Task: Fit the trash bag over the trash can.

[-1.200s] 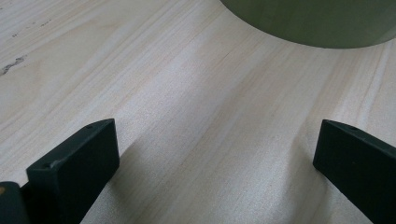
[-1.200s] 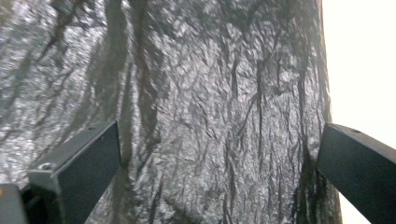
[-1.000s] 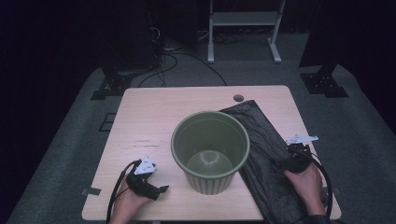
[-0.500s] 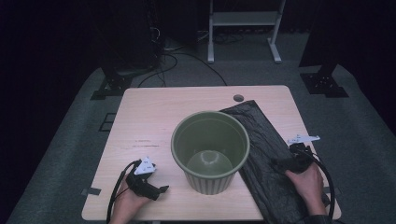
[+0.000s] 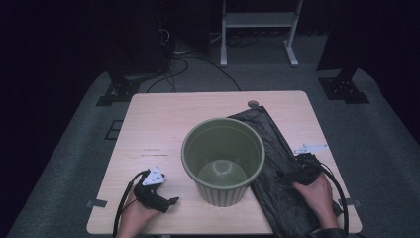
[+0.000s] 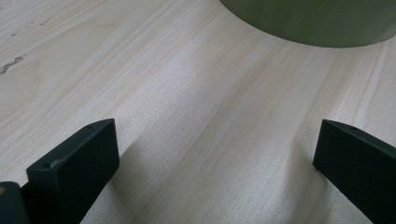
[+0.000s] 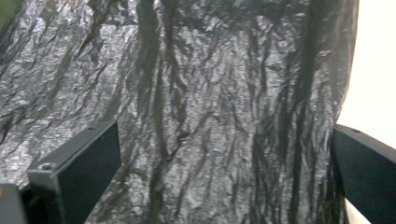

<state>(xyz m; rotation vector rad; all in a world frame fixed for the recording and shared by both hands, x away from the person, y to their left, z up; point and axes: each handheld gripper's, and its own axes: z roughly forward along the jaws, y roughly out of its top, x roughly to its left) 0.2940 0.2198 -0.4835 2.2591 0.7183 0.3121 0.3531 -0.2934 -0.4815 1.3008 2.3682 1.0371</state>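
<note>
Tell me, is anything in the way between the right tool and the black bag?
Nothing visible is. The right tool sits over the black bag, its jaws wide apart, with crinkled plastic straight ahead between them. The green bucket stands off to one side, over the bag's edge.

— Any lettering for me to read off?

— Nothing legible from my seat: the green bin (image 5: 223, 161) at the centre is plain, the black bag (image 5: 277, 163) at three o'clock is unmarked, and the table (image 5: 163, 124) carries no label.
</note>
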